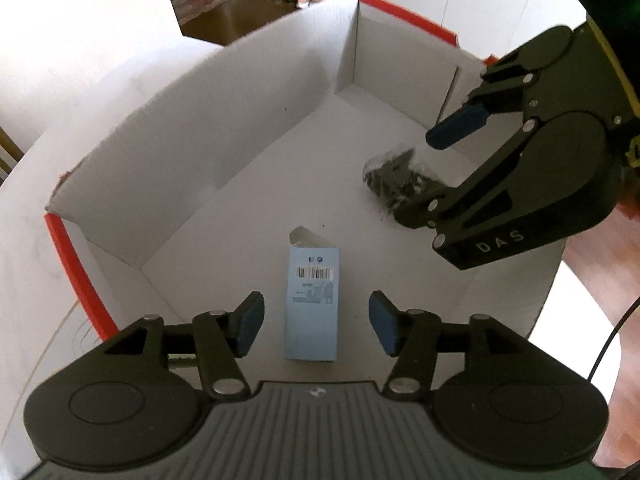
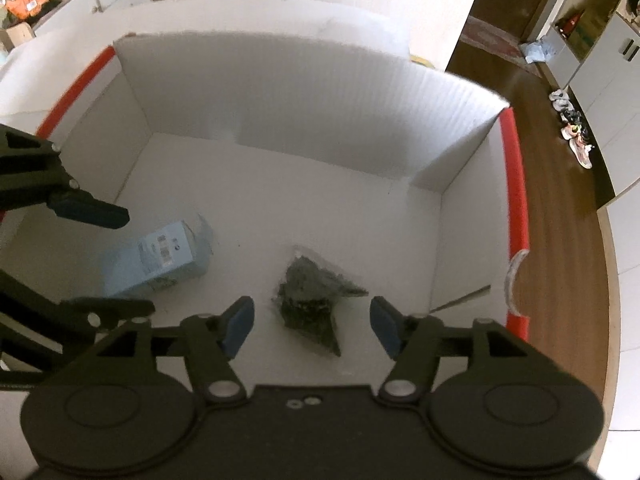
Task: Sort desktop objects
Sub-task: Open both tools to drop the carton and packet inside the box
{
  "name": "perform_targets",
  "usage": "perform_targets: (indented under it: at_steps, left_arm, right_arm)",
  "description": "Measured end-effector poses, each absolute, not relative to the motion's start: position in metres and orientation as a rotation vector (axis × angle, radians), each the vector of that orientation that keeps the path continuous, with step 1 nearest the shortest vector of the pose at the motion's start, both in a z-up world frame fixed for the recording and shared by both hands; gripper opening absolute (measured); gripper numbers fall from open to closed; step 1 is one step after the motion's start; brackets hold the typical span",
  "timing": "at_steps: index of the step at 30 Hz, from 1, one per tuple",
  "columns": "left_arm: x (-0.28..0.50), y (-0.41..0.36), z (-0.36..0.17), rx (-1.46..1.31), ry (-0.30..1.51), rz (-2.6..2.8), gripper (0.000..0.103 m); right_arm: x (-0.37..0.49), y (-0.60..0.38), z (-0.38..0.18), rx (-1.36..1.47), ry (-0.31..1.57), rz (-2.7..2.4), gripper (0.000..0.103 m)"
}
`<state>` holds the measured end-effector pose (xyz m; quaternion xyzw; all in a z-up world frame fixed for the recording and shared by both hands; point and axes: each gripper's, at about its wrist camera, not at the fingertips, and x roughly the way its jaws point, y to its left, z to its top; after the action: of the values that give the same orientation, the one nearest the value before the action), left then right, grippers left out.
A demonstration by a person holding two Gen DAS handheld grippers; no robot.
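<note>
Left tongs (image 1: 312, 322): spread wide, holding nothing; they hang over the near end of the blue carton, one pad on each side of it and clear of both long edges.

Blue carton (image 1: 311, 304): lies flat on the floor of the white box, barcode face up, its torn-open flap pointing to the far wall. In the right wrist view the same blue carton (image 2: 160, 258) sits left of the bag and well apart from it.

Right tongs (image 2: 312, 322): also spread wide and empty, poised above the bag with the pads outside its edges. From the left wrist view the right tongs (image 1: 436, 178) reach in from the right side of the box.

Bag (image 2: 314, 300): a clear packet of small dark pieces, crumpled, resting on the box floor to the right of the carton; the bag (image 1: 396, 178) is partly hidden behind the lower finger in the left view.

White box (image 1: 240, 92): open-topped, red trim on its rim, both items inside.

Step in hand: judging by open tongs over items already lying in the box, this looks like the drop-off end of a placement.

Next move: likely lifting both tongs straight up past the walls, without snagging carton or bag.
</note>
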<state>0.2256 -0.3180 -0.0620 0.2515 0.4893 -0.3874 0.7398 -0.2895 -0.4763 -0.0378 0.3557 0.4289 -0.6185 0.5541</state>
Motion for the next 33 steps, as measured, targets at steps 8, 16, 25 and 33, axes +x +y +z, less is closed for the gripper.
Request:
perform_targets:
  at_steps: [8, 16, 25, 33]
  left_arm:
    - [0.221, -0.311, -0.049, 0.519, 1.035, -0.845, 0.057]
    - [0.212, -0.302, -0.035, 0.498, 0.994, -0.851, 0.057]
    - [0.191, -0.284, -0.004, 0.453, 0.844, -0.759, 0.057]
    - [0.175, -0.270, 0.006, 0.397, 0.804, -0.736, 0.069]
  right_arm:
    - [-0.289, -0.467, -0.023, 0.827, 0.963, -1.466, 0.064]
    - [-0.295, -0.451, -0.007, 0.810, 0.907, -1.474, 0.064]
    - [-0.285, -0.426, 0.020, 0.737, 0.830, -1.513, 0.068]
    - [-0.272, -0.402, 0.033, 0.674, 0.786, -1.518, 0.078]
